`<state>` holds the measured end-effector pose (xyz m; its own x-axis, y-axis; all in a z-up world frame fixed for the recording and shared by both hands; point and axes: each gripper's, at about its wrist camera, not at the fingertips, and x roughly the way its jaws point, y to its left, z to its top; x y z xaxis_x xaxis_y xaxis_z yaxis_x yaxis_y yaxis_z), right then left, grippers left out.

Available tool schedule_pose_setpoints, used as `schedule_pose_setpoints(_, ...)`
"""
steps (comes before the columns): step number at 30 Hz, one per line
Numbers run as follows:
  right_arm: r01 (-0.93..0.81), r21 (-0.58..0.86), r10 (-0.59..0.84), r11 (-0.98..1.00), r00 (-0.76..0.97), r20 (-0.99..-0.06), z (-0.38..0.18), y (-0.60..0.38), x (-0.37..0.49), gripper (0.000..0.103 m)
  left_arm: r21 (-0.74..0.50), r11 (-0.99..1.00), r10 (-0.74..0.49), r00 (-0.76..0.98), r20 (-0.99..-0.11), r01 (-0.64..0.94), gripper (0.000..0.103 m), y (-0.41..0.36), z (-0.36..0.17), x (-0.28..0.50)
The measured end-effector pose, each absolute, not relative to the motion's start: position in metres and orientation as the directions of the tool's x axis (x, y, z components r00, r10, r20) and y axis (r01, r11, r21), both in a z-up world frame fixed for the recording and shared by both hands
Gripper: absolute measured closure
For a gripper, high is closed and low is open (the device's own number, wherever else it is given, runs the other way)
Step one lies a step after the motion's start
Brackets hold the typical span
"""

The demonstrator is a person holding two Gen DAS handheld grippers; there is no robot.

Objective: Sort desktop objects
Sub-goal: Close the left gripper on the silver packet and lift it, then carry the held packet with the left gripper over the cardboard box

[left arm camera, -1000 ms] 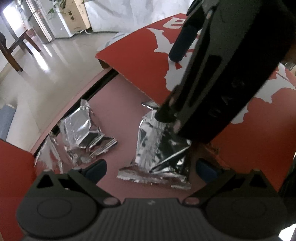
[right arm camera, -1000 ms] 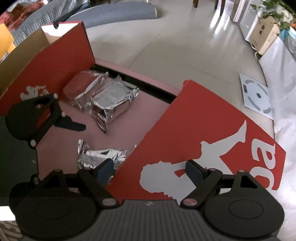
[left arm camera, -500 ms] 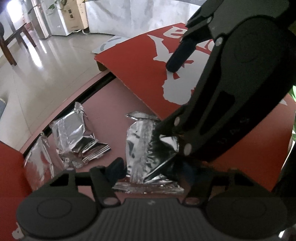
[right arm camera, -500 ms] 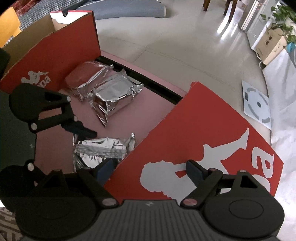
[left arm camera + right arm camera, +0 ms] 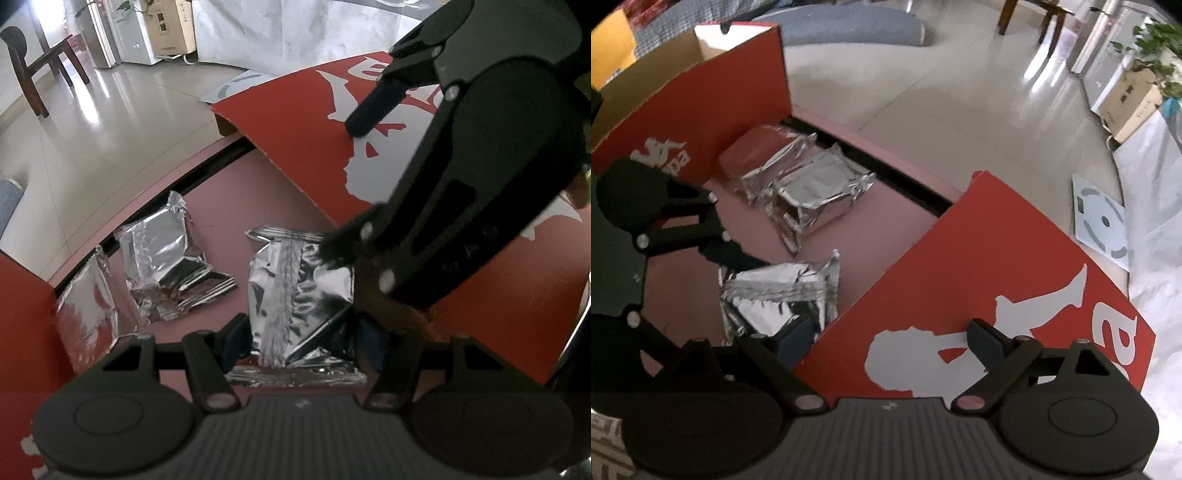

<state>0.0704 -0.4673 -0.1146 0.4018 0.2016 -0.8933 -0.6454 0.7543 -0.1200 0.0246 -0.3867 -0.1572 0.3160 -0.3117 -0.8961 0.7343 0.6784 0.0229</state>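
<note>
A silver foil packet lies on the pink tabletop and sits between the fingers of my left gripper, which has closed in on it. It also shows in the right wrist view. My right gripper is open, its fingers straddling the edge of a red box lid, one finger over the packet side and one over the lid. Its black body fills the right of the left wrist view. Two more foil packets lie to the left.
An open red cardboard box stands at the left beside the two spare packets. The red lid rests on the table's right. The table edge drops to a tiled floor with a chair.
My left gripper has moved forward and its fingers have closed onto the near foil packet. The right gripper has shifted slightly over the lid edge.
</note>
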Motion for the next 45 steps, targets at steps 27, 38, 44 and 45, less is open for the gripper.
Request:
schedule_pose_setpoints(27,-0.708,-0.181,0.211,0.683,0.428,-0.879,-0.11,-0.459,0.065,0.012,0.065,0.781,-0.232,0.384,-0.894,0.621,0.02,-0.367,-0.148,0.018)
schedule_pose_setpoints(38,-0.672,-0.132,0.198,0.728,0.391,-0.899,-0.113,-0.465,0.074,0.014,0.068,0.771,-0.242,0.39,-0.888,0.633,0.018,-0.381,-0.153,0.017)
schedule_pose_setpoints(44,-0.672,-0.132,0.196,0.729,0.389,-0.9,-0.113,-0.464,0.074,0.014,0.02,0.793,-0.258,0.366,-0.894,0.609,0.043,-0.374,-0.148,0.018)
schedule_pose_setpoints(45,-0.673,-0.135,0.193,0.727,0.39,-0.9,-0.113,-0.464,0.073,0.014,0.021,0.795,-0.256,0.366,-0.895,0.606,0.043,-0.374,-0.148,0.017)
